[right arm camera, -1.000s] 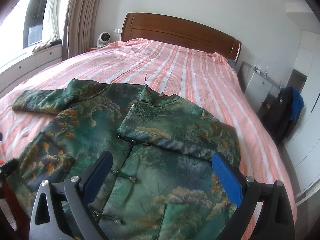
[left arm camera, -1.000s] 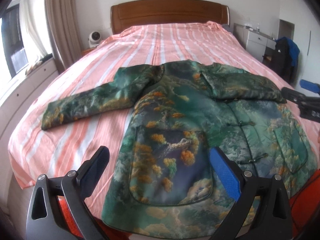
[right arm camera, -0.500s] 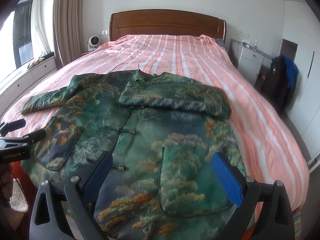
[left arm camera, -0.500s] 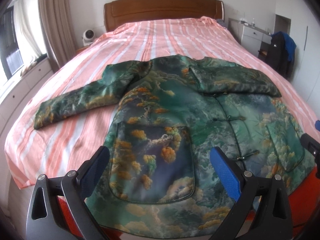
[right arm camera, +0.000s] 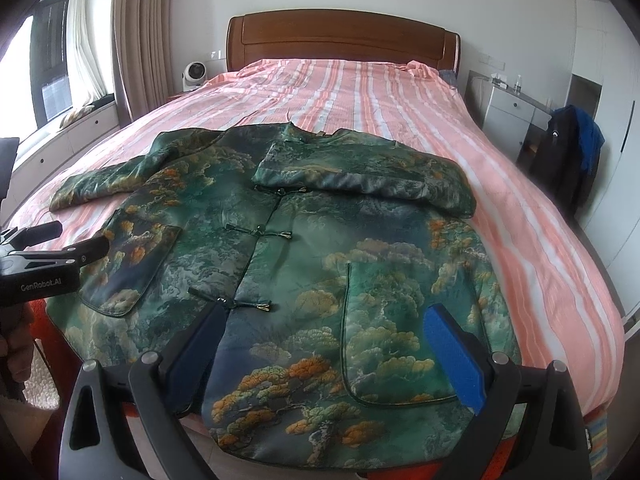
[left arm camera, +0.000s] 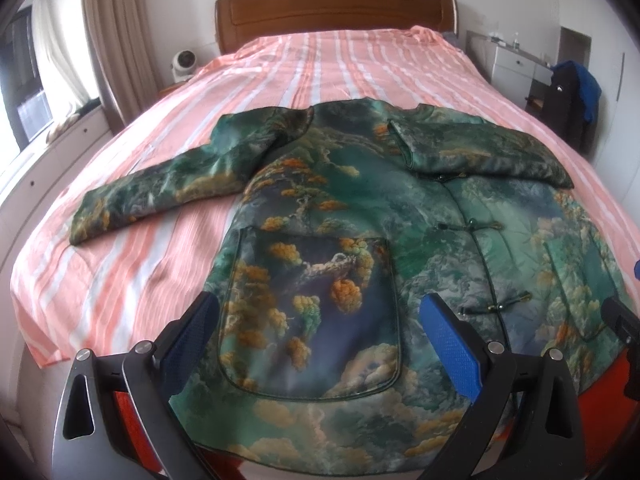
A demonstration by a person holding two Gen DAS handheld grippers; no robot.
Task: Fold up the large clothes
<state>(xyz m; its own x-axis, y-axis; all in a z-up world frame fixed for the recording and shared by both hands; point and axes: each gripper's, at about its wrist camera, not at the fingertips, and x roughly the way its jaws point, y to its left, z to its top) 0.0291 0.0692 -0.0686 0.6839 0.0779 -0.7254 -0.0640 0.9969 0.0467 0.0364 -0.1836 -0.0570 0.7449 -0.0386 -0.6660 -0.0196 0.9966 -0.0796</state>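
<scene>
Supporting surface: a bed (left arm camera: 120,280) with a brown wooden headboard (right arm camera: 340,40), covered edge to edge by a pink-and-white striped sheet (right arm camera: 360,92). Directly on the sheet, at the foot end, lies one green printed jacket (right arm camera: 320,248), front up, hem overhanging the foot edge. One sleeve (left arm camera: 160,196) extends sideways onto the sheet; the other sleeve (right arm camera: 360,176) is folded across the chest

Small fan (right arm camera: 195,73) beside headboard (right arm camera: 340,40).

Only legible text: white "GenRobot.AI" stood on black body of left hand-held gripper (right arm camera: 60,236), seen at left edge of right wrist view. Left wrist view showed no readable text.
</scene>
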